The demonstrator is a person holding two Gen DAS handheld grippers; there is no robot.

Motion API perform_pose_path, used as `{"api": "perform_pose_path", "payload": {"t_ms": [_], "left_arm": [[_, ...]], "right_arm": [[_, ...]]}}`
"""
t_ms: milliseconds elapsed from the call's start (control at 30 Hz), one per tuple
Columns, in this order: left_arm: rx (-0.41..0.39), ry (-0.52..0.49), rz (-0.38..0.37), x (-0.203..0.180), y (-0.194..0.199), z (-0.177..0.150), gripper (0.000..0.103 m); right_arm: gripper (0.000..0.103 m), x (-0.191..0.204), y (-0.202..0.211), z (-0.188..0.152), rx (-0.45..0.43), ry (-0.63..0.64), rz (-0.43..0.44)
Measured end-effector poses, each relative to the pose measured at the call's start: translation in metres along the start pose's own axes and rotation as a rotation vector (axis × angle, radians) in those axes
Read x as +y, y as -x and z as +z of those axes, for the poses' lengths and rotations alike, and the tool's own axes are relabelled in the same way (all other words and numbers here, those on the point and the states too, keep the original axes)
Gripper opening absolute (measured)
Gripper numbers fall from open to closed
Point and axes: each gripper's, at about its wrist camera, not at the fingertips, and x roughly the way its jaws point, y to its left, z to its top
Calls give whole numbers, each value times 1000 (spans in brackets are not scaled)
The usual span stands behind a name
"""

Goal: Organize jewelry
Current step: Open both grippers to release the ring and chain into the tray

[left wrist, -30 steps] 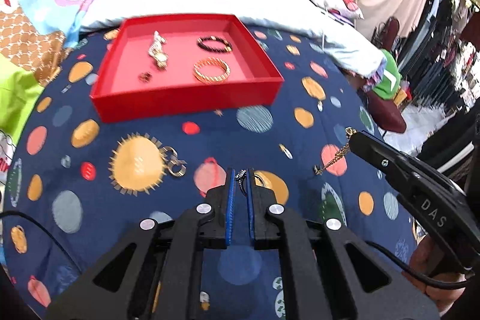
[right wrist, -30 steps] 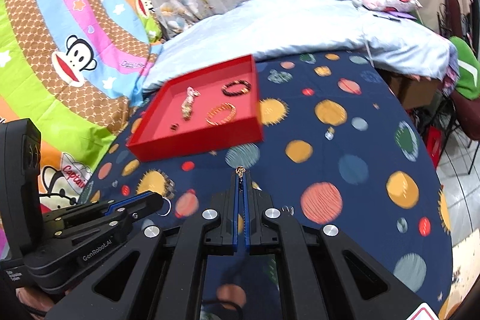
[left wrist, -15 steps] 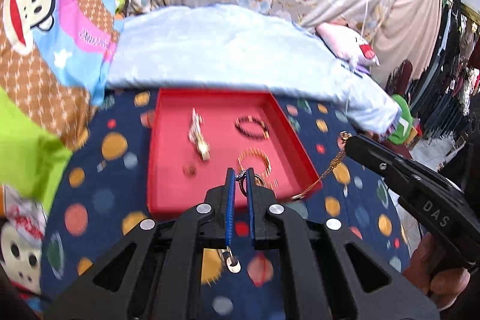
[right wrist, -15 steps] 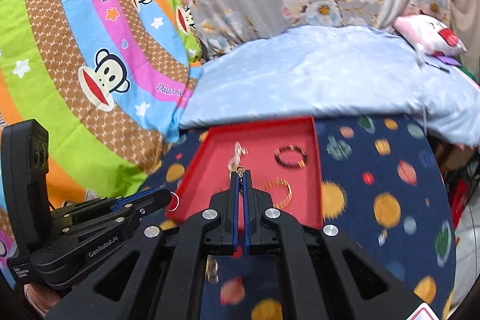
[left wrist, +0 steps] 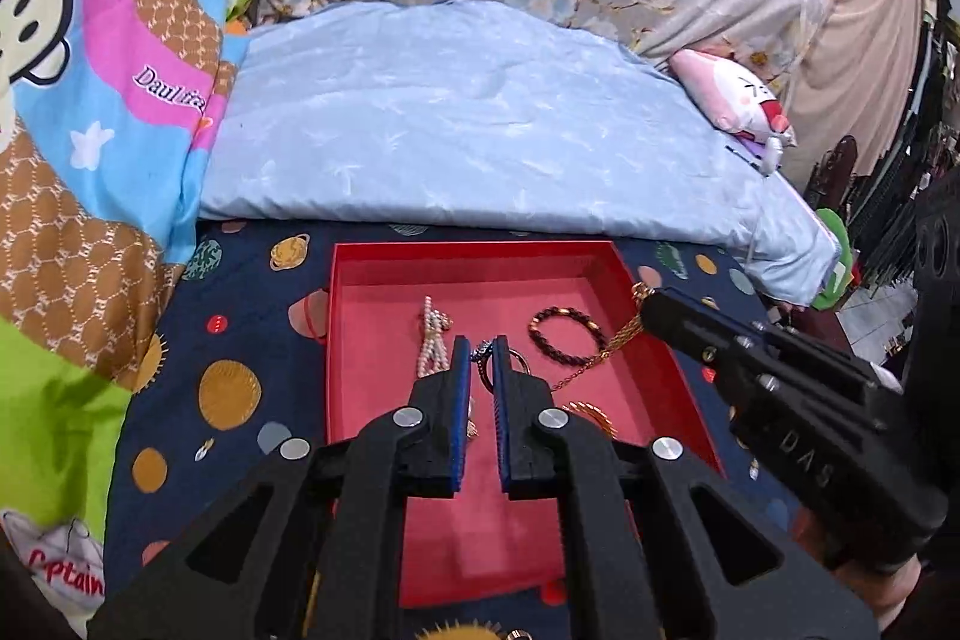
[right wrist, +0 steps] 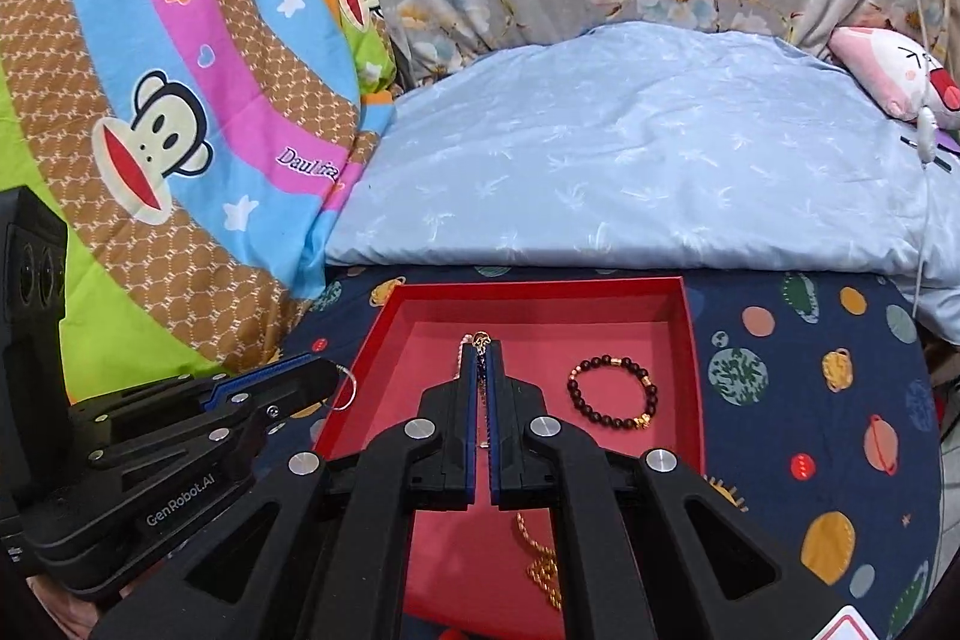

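A red tray (left wrist: pixel 474 251) (right wrist: pixel 534 287) lies on the navy planet-print sheet. It holds a pearl piece (left wrist: pixel 433 340), a dark bead bracelet (left wrist: pixel 567 334) (right wrist: pixel 612 391) and a gold bangle (left wrist: pixel 591 415). My left gripper (left wrist: pixel 480 347) (right wrist: pixel 327 377) hovers over the tray's left half, shut on a silver ring (left wrist: pixel 491 361) (right wrist: pixel 347 389). My right gripper (right wrist: pixel 480 361) (left wrist: pixel 651 301) is over the tray's middle, shut on a thin gold chain (left wrist: pixel 600 358) (right wrist: pixel 480 341). The chain's free end hangs down toward the tray floor.
A light blue quilt (left wrist: pixel 468 124) rises just behind the tray. A monkey-print blanket (right wrist: pixel 180 112) lies to the left, and a pink plush toy (left wrist: pixel 732 97) at the far right. A hand (left wrist: pixel 888 586) grips the right tool. The sheet drops off at the right.
Both grippers travelled forward from over the open sheet to above the red tray, carrying the ring and the chain. Both stayed shut throughout.
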Motion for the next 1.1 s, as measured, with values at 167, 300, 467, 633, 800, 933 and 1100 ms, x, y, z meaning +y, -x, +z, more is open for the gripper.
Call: {"api": "perform_pose_path", "payload": {"t_ms": [167, 300, 467, 633, 800, 933, 1100], "left_arm": [[28, 3, 17, 8, -27, 6, 7], [41, 44, 48, 20, -41, 8, 7], [37, 94, 73, 31, -39, 7, 25], [8, 111, 80, 36, -20, 2, 32], [-4, 118, 71, 33, 0, -8, 32], [-12, 110, 73, 26, 15, -20, 33], [-10, 106, 62, 19, 33, -37, 35]], "right_arm": [[2, 1, -31, -2, 41, 16, -12], [3, 3, -40, -1, 42, 42, -35], [8, 5, -26, -2, -1, 48, -54], [10, 0, 5, -9, -43, 4, -27], [10, 1, 36, -24, -68, -17, -26], [16, 3, 55, -42, -75, -38, -30], [19, 3, 73, -69, -62, -73, -24]]}}
